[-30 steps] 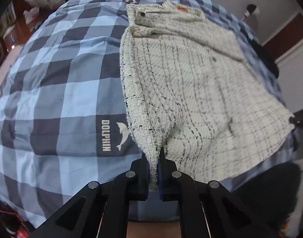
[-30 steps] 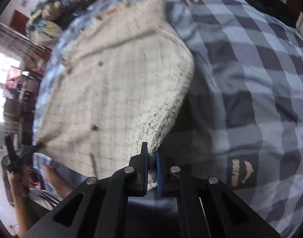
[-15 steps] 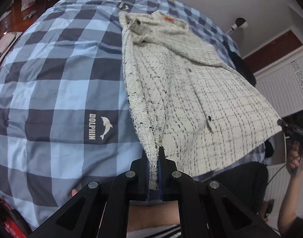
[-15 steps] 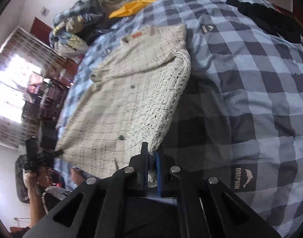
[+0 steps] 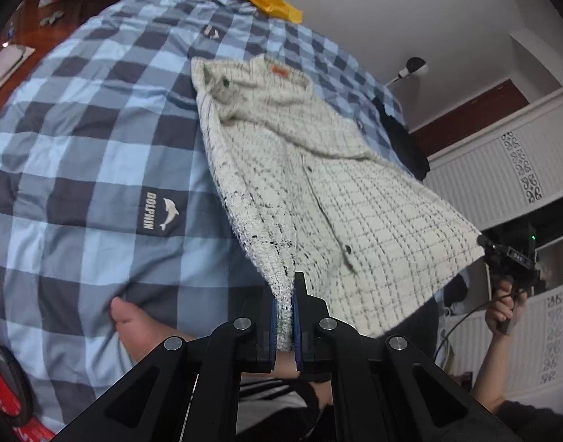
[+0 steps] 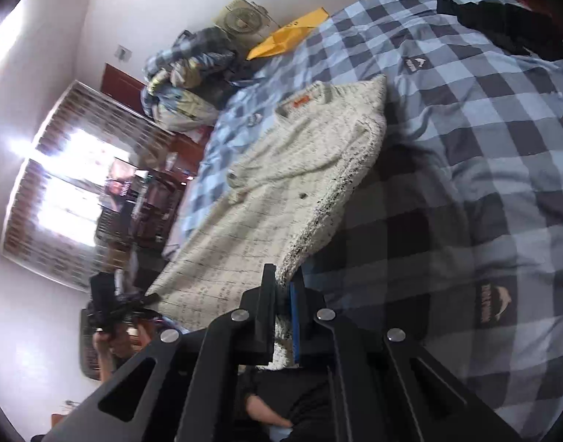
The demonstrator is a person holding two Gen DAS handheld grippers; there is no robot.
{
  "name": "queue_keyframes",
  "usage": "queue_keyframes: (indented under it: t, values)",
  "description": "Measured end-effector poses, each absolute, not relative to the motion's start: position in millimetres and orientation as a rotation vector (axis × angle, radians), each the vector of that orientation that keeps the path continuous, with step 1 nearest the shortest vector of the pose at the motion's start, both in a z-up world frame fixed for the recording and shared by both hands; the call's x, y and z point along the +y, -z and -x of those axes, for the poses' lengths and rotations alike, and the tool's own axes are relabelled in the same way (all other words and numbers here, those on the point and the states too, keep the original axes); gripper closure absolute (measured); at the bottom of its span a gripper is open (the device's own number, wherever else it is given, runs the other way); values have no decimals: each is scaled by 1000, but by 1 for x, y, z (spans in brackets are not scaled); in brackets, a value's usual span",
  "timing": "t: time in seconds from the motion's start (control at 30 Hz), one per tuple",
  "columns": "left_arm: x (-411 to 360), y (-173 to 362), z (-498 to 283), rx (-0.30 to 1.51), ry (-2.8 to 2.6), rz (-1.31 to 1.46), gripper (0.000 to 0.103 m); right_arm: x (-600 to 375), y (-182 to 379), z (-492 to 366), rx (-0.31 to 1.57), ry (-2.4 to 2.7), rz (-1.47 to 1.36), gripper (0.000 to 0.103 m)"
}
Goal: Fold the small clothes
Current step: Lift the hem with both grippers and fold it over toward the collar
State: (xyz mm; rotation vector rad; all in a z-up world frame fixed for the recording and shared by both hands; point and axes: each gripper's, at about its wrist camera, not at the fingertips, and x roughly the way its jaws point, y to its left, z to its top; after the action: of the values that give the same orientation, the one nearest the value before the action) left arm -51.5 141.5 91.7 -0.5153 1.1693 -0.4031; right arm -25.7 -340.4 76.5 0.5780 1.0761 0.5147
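Note:
A small cream knitted cardigan (image 5: pixel 318 191) with thin black checks, dark buttons and an orange neck label lies on a blue checked duvet (image 5: pixel 90 140). My left gripper (image 5: pixel 285 294) is shut on one bottom corner of its hem. My right gripper (image 6: pixel 283 287) is shut on the other bottom corner, and the cardigan (image 6: pixel 281 191) stretches away from it. The hem end is lifted off the bed, taut between both grippers; the collar end still rests on the duvet (image 6: pixel 484 118). The right gripper also shows in the left wrist view (image 5: pixel 484 241).
A yellow envelope (image 5: pixel 270 0) and a pile of bedding (image 6: pixel 185 81) lie at the bed's far end. A black garment (image 6: pixel 502 29) lies at the duvet's edge. My bare foot (image 5: pixel 134 320) rests on the near edge. White cupboards (image 5: pixel 502 169) stand to the right.
Both grippers have risen and pulled back toward me, still shut on the hem corners. The cardigan's lower end has lifted off the duvet and drawn taut.

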Motion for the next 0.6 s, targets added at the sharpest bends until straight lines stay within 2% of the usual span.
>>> queue_keyframes:
  t: [0.37, 0.6]
  values:
    - [151, -127, 111, 1100, 398, 510, 97, -354, -105, 82, 997, -551, -653, 100]
    - [145, -138, 71, 1055, 344, 476, 97, -351, -104, 63, 968, -504, -640, 100]
